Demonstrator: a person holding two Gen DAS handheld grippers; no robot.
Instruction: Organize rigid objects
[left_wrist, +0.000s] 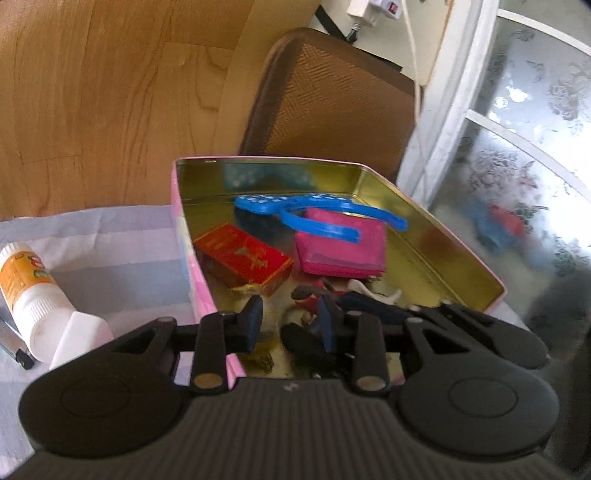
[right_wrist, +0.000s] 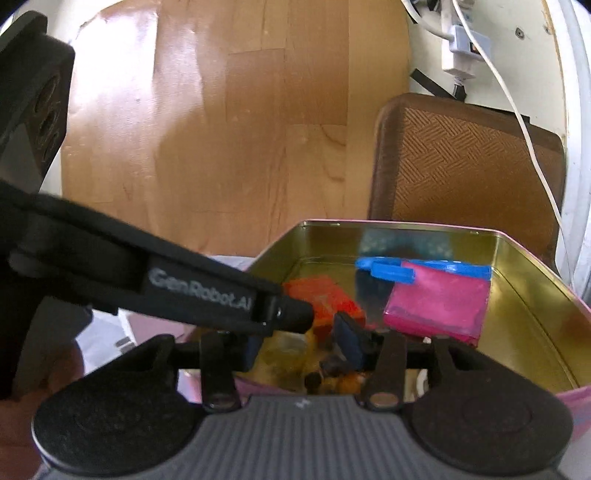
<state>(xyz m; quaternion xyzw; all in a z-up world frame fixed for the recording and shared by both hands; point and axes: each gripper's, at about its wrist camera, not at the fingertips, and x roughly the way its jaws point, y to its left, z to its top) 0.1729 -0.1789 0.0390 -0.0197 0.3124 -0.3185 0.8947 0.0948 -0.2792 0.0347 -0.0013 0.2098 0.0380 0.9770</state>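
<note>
Both grippers, left gripper and right gripper, hover narrowly parted, empty, over the tin (near end cluttered). One red box, one pink pouch, one blue tongs inside. Striped cloth, wood floor.

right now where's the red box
The red box lies inside the tin, on its left side, beside the pink packet and just ahead of the left gripper.
</note>
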